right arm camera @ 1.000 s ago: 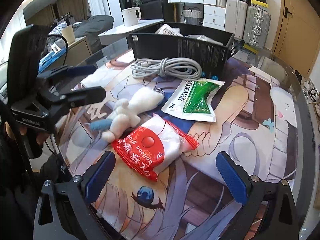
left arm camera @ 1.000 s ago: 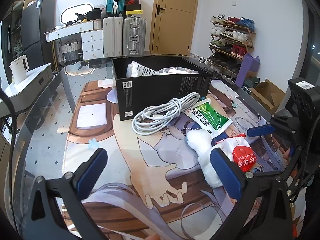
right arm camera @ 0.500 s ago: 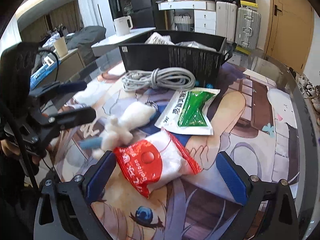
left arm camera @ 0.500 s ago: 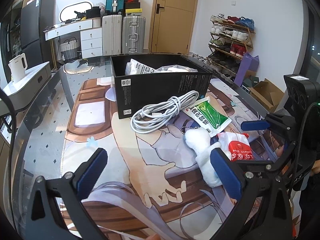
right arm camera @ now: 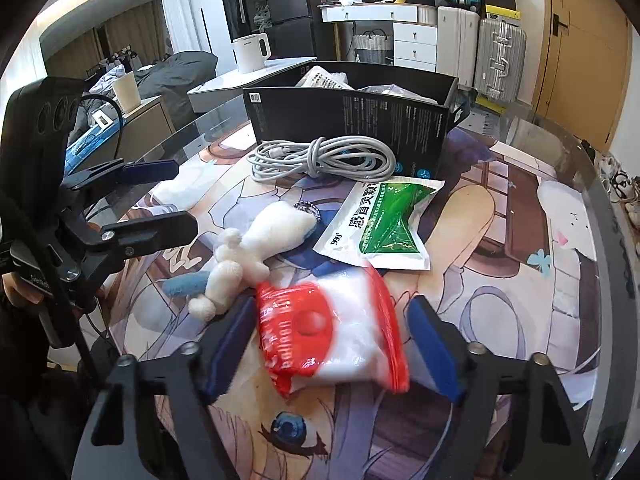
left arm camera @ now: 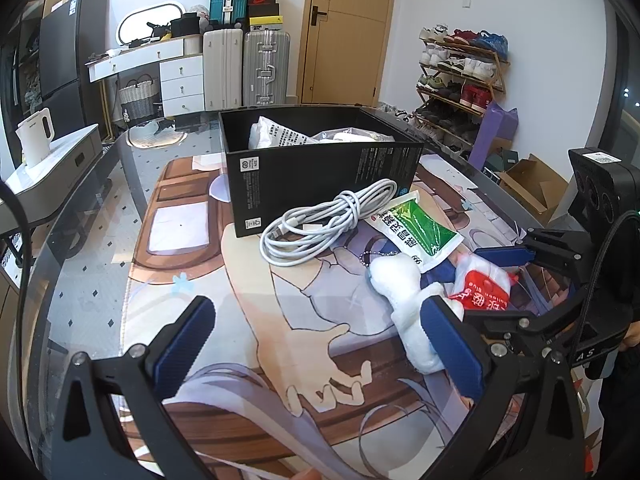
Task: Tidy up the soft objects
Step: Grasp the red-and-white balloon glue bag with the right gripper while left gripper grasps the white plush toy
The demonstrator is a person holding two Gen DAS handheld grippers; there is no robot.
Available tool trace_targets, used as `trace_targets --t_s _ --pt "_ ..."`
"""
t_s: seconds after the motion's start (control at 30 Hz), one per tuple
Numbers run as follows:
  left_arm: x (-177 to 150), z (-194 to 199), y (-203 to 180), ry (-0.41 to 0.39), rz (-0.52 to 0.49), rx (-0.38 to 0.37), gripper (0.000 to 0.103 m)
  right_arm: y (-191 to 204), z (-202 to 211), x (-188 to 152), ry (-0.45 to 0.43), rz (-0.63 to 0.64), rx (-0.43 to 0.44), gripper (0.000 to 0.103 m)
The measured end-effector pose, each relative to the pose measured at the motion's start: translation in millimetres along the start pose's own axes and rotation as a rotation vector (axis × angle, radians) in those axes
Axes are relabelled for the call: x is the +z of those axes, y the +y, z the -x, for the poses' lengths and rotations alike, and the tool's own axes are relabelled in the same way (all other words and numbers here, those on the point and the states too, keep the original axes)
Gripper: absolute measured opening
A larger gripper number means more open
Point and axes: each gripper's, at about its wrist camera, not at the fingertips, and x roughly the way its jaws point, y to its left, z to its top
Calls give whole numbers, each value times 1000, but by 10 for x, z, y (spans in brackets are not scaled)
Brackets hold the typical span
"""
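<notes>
The step in hand was the pick-up of the red-and-white crinkly plastic packet (right arm camera: pixel 332 336), one of several soft things lying loose on the printed cartoon table mat (right arm camera: pixel 520 280). The right gripper (right arm camera: pixel 332 350) pointed steeply down at it, and its blue-padded jaws were closing with the packet between them. The pads stood just beside the packet's two edges; whether they pressed on it yet could not be told, since the packet was blurred.

Just beyond the packet, up and to the left of the right gripper's fingers, lay the white fluffy plush toy with a bead chain (right arm camera: pixel 256 248). Ahead and slightly right lay the flat green-and-white sachet (right arm camera: pixel 384 224), and farther ahead the coiled white cable (right arm camera: pixel 324 158), resting against the open black cardboard box (right arm camera: pixel 352 116). That box already held some pale bags, so it looked like the place where the soft things were being gathered.

The left gripper (left arm camera: pixel 316 346) hung over the mat with its jaws wide apart and nothing between them; the plush toy sat just behind its right-hand finger.

The next move probably called for the right jaws to finish closing until the slippery film was firmly pinched. Then the packet would be lifted clear of the toy and carried forward over the cable into the box.
</notes>
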Motion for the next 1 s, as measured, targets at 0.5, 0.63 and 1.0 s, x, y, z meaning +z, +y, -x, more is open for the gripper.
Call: trace_targets --t_s 0.5,0.63,1.0 --pt "18 -6 -186 33 -48 -18 103 -192 186 -5 -36 -43 -4 59" --pt "28 -50 -268 50 -53 -35 103 -248 236 -12 -45 -60 -15 59" --pt "49 -237 -420 107 -50 -35 103 -307 280 -36 -55 -80 -23 59"
